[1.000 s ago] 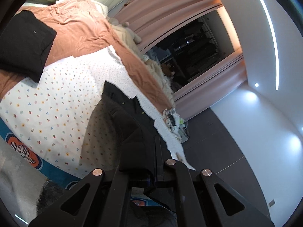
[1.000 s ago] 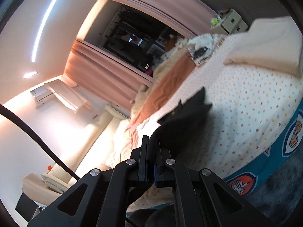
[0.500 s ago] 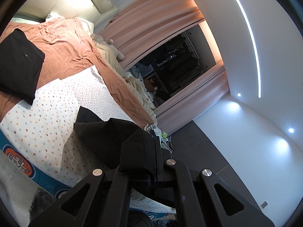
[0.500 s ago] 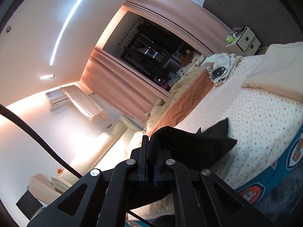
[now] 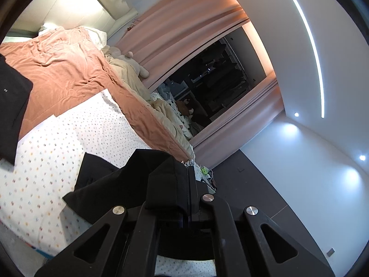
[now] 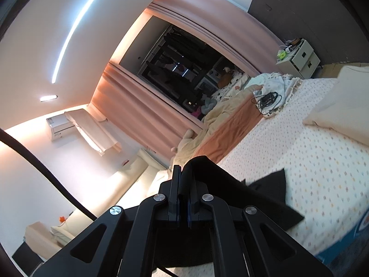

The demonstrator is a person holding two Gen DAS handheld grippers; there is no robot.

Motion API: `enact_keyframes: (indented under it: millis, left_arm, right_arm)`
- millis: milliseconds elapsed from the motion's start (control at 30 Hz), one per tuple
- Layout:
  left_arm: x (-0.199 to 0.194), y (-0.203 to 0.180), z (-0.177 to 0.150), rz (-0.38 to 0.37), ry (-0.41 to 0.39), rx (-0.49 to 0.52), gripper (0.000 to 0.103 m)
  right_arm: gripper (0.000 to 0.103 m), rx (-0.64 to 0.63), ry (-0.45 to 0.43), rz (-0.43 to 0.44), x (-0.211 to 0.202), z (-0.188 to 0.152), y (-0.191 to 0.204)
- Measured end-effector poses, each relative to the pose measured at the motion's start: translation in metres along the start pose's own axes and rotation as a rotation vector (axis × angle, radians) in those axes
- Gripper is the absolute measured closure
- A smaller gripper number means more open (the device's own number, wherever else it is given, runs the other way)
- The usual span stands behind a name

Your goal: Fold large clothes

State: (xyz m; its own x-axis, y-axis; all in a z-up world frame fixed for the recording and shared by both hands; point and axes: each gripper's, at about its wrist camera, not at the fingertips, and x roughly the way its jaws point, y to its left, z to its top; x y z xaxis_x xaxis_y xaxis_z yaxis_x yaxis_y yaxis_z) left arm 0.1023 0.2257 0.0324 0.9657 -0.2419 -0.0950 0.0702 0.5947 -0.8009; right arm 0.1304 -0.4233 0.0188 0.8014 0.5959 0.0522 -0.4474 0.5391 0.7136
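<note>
Clearly, the biggest thing is the bed with a dotted white sheet [image 5: 69, 138], which fills the left half of the left wrist view and the right side of the right wrist view. An orange blanket [image 5: 69, 69] lies on its upper part, toward the pink curtains [image 5: 189, 27]. A black garment [image 5: 129, 180] hangs at the lower centre of both views; its free end rests on the sheet. Another folded black cloth [image 5: 11, 106] sits at the left edge. The left gripper [image 5: 186, 198] is clamped on a thick fold of the garment. The right gripper [image 6: 183, 198] pinches a thin edge of it, fingers pressed together.
</note>
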Motion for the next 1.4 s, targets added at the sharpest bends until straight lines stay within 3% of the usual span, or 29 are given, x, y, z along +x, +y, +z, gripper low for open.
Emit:
enact_keyframes:
  millis: [267,500,800,1067,1200,1333,1367,1400]
  left_arm:
    - [0.088,0.012,0.039,0.072,0.039,0.028,0.099]
    - [0.156,0.04,0.05,0.136,0.086,0.021,0.099]
    - [0.231,0.113,0.034,0.255,0.179,-0.046,0.099]
    - [0.275,0.18,0.005,0.365,0.264,-0.107,0.099]
    - [0.289,0.193,-0.001,0.391,0.282,-0.128,0.099]
    - [0.299,0.189,0.001,0.367,0.302,-0.141,0.098]
    - [0.3,0.186,0.0,0.365,0.309,-0.14,0.098]
    - [0.301,0.182,0.0,0.363,0.314,-0.132,0.093]
  right_arm:
    - [0.103,-0.026,0.002,-0.083,0.086,0.031,-0.006]
    - [0.103,-0.015,0.038,-0.135,0.152,0.043,-0.015]
    - [0.103,0.031,0.127,-0.237,0.221,0.029,-0.052]
    - [0.103,0.079,0.221,-0.334,0.27,0.007,-0.087]
    - [0.102,0.079,0.246,-0.363,0.285,0.006,-0.088]
    - [0.101,0.086,0.279,-0.385,0.303,0.014,-0.084]
    - [0.098,0.082,0.295,-0.383,0.305,0.016,-0.078]
    - [0.089,0.077,0.302,-0.384,0.306,0.017,-0.074]
